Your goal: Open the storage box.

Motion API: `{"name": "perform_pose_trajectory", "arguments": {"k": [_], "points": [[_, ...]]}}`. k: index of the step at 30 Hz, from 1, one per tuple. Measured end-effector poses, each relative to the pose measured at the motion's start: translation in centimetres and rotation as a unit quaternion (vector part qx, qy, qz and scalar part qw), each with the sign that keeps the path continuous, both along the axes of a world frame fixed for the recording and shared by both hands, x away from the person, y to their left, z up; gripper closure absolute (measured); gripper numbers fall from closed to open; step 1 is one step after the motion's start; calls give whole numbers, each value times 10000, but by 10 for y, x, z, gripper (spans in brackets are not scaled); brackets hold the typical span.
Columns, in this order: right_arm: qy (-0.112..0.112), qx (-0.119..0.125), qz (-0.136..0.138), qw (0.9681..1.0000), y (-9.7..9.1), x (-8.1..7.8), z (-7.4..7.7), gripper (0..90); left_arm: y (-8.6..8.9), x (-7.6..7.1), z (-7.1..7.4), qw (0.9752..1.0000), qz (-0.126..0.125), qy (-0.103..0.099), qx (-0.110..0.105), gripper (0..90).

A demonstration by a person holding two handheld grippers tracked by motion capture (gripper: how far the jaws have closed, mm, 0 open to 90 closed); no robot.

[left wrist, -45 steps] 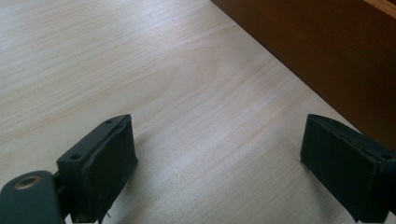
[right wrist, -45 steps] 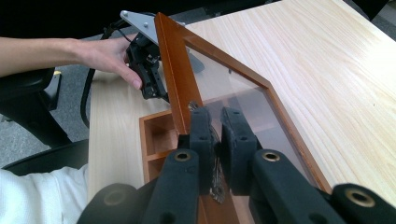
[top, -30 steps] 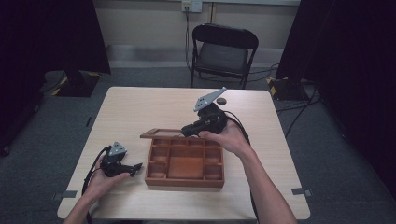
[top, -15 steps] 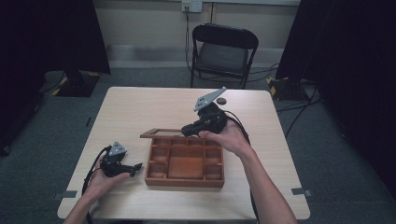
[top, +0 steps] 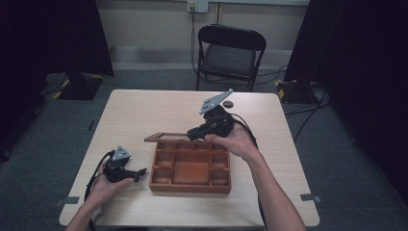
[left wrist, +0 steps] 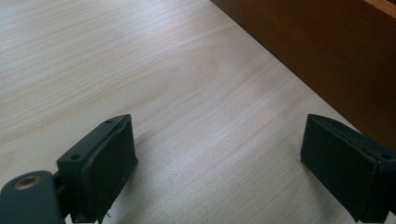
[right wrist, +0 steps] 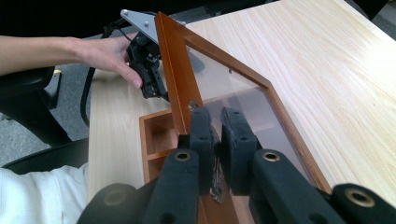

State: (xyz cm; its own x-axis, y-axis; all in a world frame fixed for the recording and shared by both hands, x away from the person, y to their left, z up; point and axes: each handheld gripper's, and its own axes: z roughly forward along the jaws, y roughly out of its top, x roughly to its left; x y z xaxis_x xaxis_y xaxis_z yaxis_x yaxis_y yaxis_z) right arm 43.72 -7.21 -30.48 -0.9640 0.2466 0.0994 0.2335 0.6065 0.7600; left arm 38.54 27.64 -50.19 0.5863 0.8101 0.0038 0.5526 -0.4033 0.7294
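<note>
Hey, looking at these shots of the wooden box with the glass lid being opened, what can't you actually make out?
- Box compartments, high view: too small to tell whether they hold anything.
- Lid clasp, right gripper view: covered by the right gripper, whose jaws are shut on it.
- Box, left gripper view: cut off by the frame edge beyond the open left gripper.
- Small dark object on the table, high view: too small to identify.

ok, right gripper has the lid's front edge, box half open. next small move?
Probably swing the lid further up and back on its hinge. The right gripper is shut on the lid's frame by the metal clasp, and the lid is only partly raised over the wooden box. The left gripper rests open beside the box.
</note>
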Motion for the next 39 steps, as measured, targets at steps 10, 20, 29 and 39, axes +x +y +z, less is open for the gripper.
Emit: {"name": "perform_pose_trajectory", "arguments": {"k": [10, 20, 29, 39], "points": [[-9, 8, -1, 10000, 0, 1, 0, 838, 0, 0, 0, 10000, 1, 0, -1, 94], [-7, -9, -4, 10000, 0, 1, 1, 838, 0, 0, 0, 10000, -1, -1, 0, 94], [-15, -22, -13, 10000, 0, 1, 1, 838, 0, 0, 0, 10000, 9, -4, -13, 94], [-24, -5, -17, 10000, 0, 1, 1, 838, 0, 0, 0, 10000, 9, -3, -11, 94]]}}
